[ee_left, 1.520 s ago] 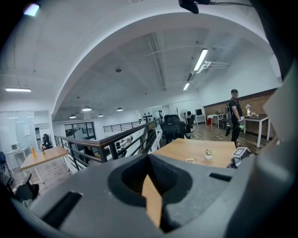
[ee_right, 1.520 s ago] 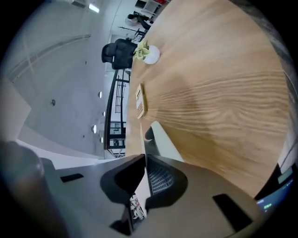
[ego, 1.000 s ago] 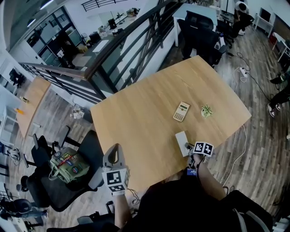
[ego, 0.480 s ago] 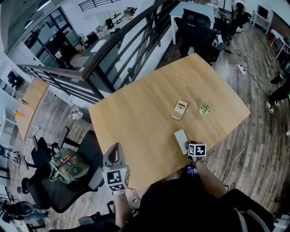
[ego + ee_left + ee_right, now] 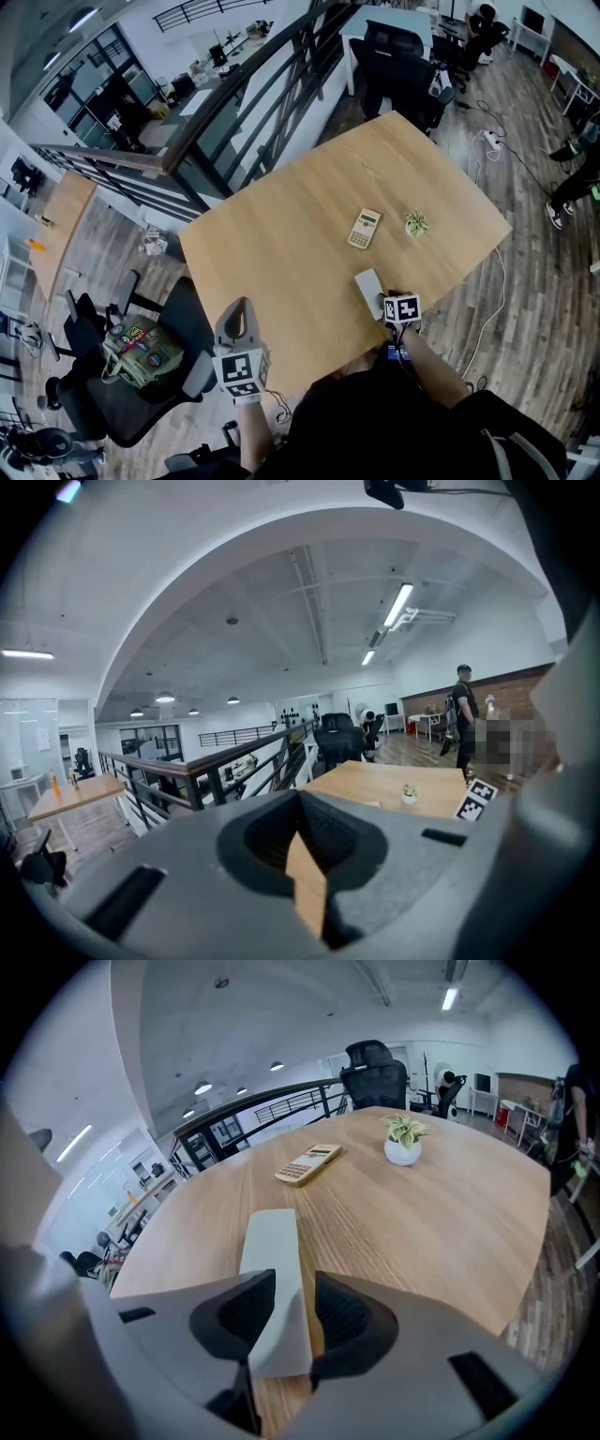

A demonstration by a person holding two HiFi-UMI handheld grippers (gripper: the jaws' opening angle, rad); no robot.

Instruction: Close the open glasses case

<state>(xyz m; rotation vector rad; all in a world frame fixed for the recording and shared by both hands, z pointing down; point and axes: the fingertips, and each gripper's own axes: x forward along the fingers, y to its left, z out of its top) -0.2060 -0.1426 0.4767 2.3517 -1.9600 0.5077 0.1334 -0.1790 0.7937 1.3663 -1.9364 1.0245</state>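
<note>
1. Head view: the glasses case (image 5: 368,283) lies flat near the table's (image 5: 281,253) near edge, at 11 o'clock from the right gripper (image 5: 387,302). The left gripper (image 5: 235,317) hangs off the table at 8 o'clock.
2. Left gripper view: the jaws are together and hold nothing (1 sliver of tabletop shows between them).
3. Right gripper view: the 2 jaws are opening, with the case's near end between them. A calculator (image 5: 308,1162) lies at 12 o'clock.
</note>
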